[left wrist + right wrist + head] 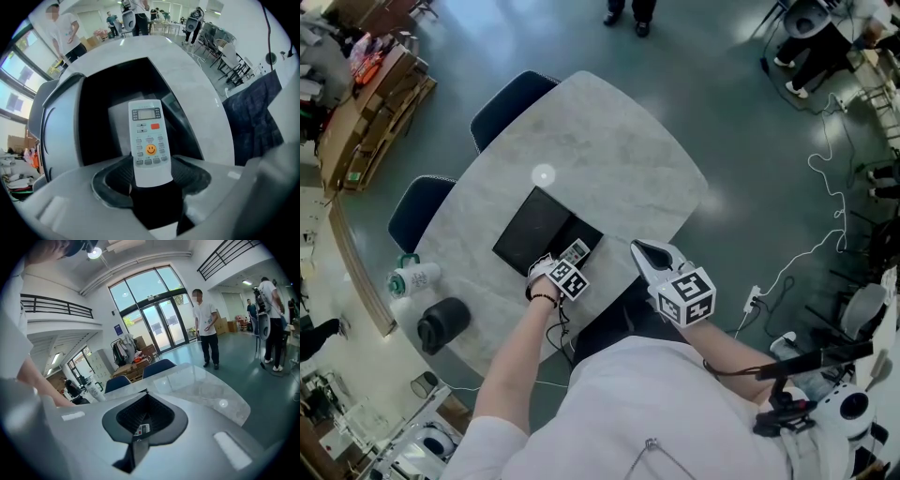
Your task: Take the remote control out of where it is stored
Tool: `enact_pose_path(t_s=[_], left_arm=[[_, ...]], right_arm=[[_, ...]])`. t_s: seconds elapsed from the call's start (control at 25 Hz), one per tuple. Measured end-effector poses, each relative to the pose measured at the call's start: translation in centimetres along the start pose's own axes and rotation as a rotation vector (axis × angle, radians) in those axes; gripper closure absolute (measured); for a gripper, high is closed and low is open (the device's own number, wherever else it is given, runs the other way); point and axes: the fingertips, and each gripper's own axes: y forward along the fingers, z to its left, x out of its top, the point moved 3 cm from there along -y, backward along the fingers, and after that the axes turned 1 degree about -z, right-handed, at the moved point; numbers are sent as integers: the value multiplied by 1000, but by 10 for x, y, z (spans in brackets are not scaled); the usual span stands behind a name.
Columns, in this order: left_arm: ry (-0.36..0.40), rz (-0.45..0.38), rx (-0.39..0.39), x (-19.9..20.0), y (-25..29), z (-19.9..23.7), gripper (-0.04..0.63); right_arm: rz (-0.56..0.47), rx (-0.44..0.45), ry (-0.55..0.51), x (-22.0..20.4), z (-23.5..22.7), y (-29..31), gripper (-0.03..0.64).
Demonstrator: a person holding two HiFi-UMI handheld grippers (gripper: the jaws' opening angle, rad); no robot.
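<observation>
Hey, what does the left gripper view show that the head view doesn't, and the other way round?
Only the left gripper view: the remote control's small screen, red button and smiley sticker, and the left claw closed on its lower end. Only the head view: the right claw, two blue chairs, a white tumbler and a black cylinder. Both: the remote, the black case by it, and the marble table.

We can read no words or numbers; the remote control [149, 140] shows only a yellow smiley face [150, 149] among its buttons.
</observation>
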Motion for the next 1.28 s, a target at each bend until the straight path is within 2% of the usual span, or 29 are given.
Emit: enact_pose_path(t_s=[0.28, 0.44, 0.56, 0.68, 0.8, 0.96, 1.16, 1.28], left_arm=[[-82, -132, 56, -3, -27, 7, 351], [-111, -242, 96, -7, -60, 3, 352], [-174, -340, 143, -2, -93, 0, 353], [-300, -496, 182, 0, -144, 4, 353], [-438, -693, 229, -2, -208, 9, 353], [-582, -937, 308, -13, -288, 14, 353], [-778, -1262, 354, -44, -372, 16, 351], [-858, -1418, 408, -73, -410, 14, 353]], right_arm=[[-3, 13, -32, 10, -3, -5, 589], [-12, 47, -69, 26, 7, 0, 589], [-31, 85, -104, 41, 16, 2, 589], [-51, 123, -136, 57, 33, 7, 589], [-62, 159, -170, 72, 51, 12, 589], [-72, 213, -220, 90, 70, 23, 590], [-79, 275, -262, 101, 101, 36, 590], [-75, 318, -289, 101, 125, 43, 589]])
